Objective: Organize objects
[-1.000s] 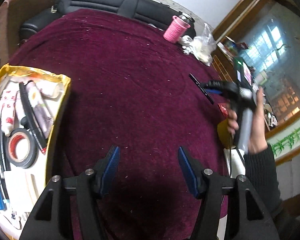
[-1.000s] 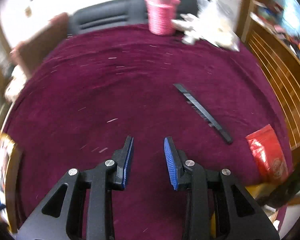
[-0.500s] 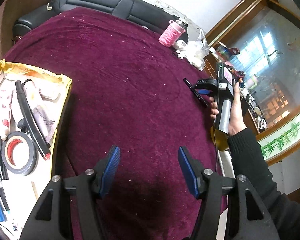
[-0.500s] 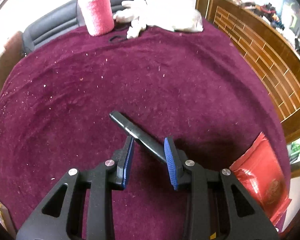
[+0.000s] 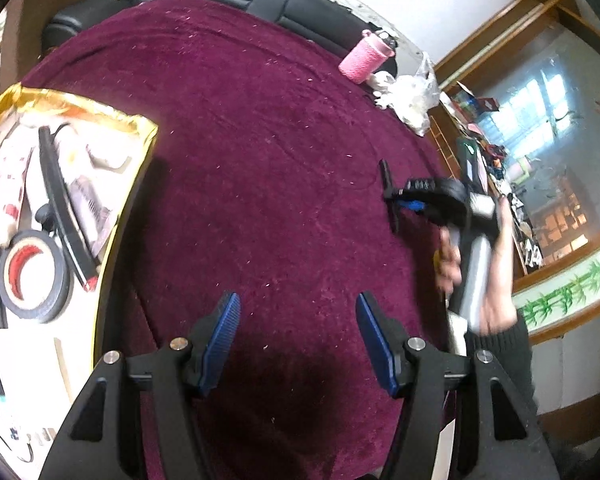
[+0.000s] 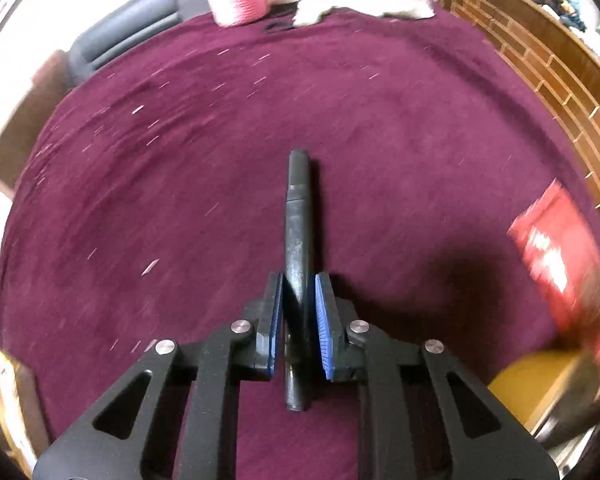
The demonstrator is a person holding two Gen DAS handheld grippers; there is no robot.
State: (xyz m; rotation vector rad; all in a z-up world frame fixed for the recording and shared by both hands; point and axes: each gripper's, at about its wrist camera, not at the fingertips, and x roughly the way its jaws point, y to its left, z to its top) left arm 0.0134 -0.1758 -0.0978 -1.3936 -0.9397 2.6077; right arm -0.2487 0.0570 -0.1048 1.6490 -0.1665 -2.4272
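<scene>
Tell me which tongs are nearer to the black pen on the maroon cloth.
Right. The right tongs have just closed on the black pen; the left tongs hover open over bare maroon cloth, well short of it.

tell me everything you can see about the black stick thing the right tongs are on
The black comb is long, slim and dark, plastic by its look, with a narrower stepped section at its far end. It lies over the maroon tablecloth, pointing away from the camera. The right tongs have just closed on its near part, blue pads pressing both sides. Nothing else touches it. Blur hides any teeth.
</scene>
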